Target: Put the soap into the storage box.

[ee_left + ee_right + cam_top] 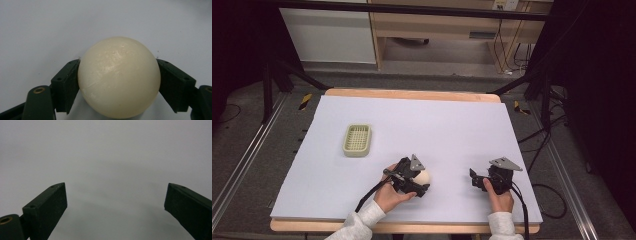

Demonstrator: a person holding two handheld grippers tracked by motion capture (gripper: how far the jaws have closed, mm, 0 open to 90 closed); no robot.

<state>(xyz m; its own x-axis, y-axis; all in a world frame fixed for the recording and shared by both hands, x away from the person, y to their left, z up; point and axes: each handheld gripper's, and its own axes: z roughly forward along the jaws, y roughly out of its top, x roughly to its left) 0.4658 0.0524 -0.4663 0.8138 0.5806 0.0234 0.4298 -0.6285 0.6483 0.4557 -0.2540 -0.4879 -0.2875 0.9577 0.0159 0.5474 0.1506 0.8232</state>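
Observation:
A cream-coloured ball sits between the two black jaws of my left gripper, and both pads press against its sides. In the high view the same ball shows just past the left gripper, low over the pale mat near the front middle. My right gripper rests to the right of it, near the front edge, pointing left. In the right gripper view my right gripper has its jaws spread wide over bare mat with nothing between them.
A small pale green basket with a slatted bottom lies on the mat to the left, farther back than both grippers. The pale mat covers a wooden table. Black cables trail from both grippers toward the front edge.

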